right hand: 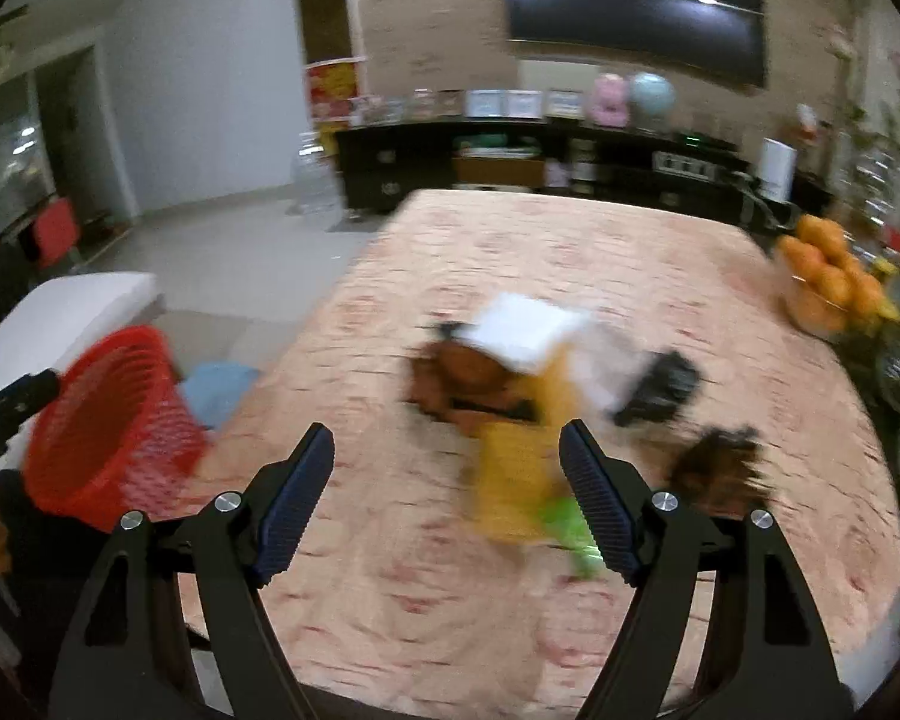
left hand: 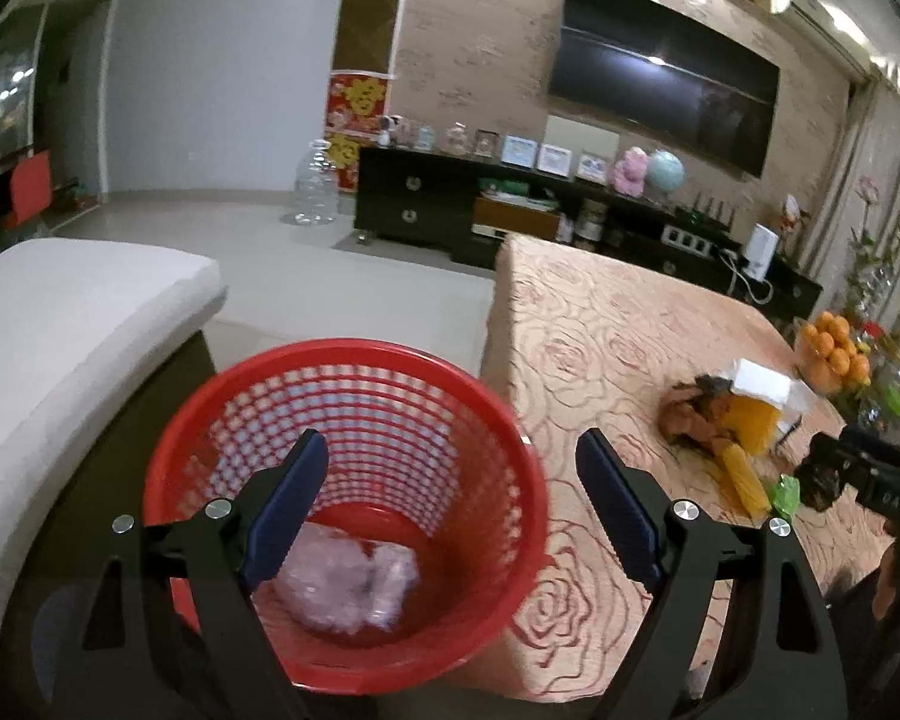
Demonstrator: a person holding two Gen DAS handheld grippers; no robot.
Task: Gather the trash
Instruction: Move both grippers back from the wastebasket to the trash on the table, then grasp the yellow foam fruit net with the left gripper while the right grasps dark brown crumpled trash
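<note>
A red mesh basket [left hand: 354,420] stands beside the table with a crumpled clear plastic wad [left hand: 348,588] at its bottom. My left gripper [left hand: 450,504] is open and empty above the basket's mouth. On the rose-patterned table [left hand: 600,336] lies a trash pile: a white paper [left hand: 759,384], a yellow wrapper [left hand: 747,462], brown scraps [left hand: 690,414] and a green wrapper [left hand: 785,491]. My right gripper [right hand: 447,498] is open and empty over the table, just short of the blurred pile: yellow wrapper [right hand: 510,480], green wrapper [right hand: 570,525], white paper [right hand: 528,330]. The basket [right hand: 108,426] shows at the left.
A white cushioned seat [left hand: 72,324] is left of the basket. A bowl of oranges [right hand: 828,282] sits at the table's right edge. A dark scrap [right hand: 717,468] and a black item [right hand: 660,390] lie right of the pile. A dark TV cabinet [left hand: 438,204] stands behind.
</note>
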